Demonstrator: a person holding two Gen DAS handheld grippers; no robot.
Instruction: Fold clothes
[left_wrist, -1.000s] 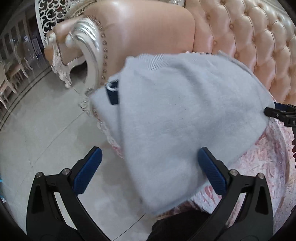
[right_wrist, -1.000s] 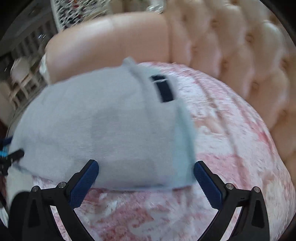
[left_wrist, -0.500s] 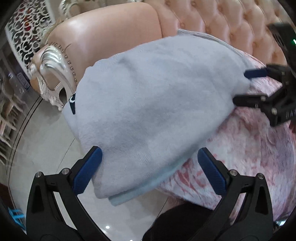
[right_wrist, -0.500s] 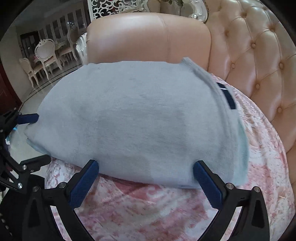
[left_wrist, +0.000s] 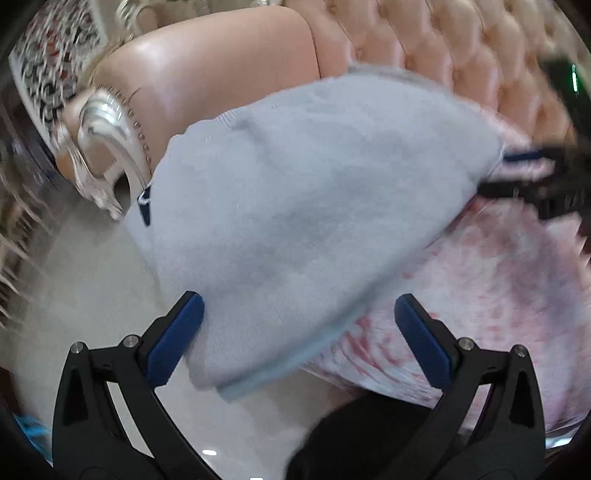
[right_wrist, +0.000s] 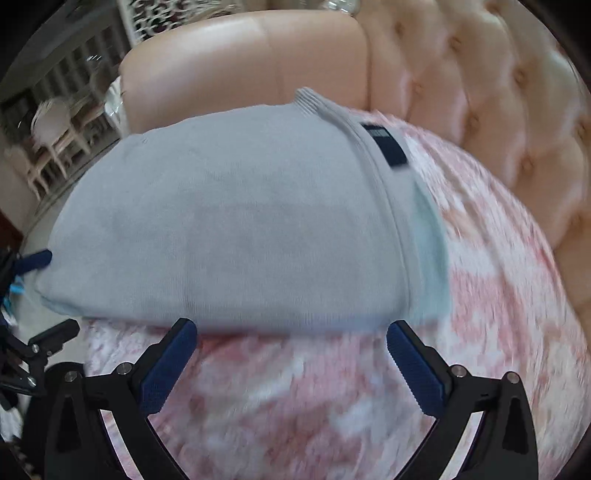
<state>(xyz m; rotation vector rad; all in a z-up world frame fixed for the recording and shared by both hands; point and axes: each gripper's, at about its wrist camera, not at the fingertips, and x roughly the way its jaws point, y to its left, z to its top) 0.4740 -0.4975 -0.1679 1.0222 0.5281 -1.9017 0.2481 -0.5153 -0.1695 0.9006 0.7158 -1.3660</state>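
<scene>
A folded pale blue-grey sweater lies on a sofa seat covered in a pink-and-white cloth; one corner hangs past the seat's front edge. A dark blue label shows at its neck. My left gripper stands open at the sweater's near corner, with nothing between its fingers. The right gripper is open too, just short of the sweater's near edge. Each gripper shows at the side of the other's view: the right gripper, the left gripper.
The peach tufted sofa back and padded armrest with silver carved trim bound the seat. Pale tiled floor lies beyond the seat edge. Dining chairs stand far off. A dark clothed leg is below.
Both grippers have let go and drawn back a little from the sweater, which has settled flat on the seat. Both views are blurred from motion.
</scene>
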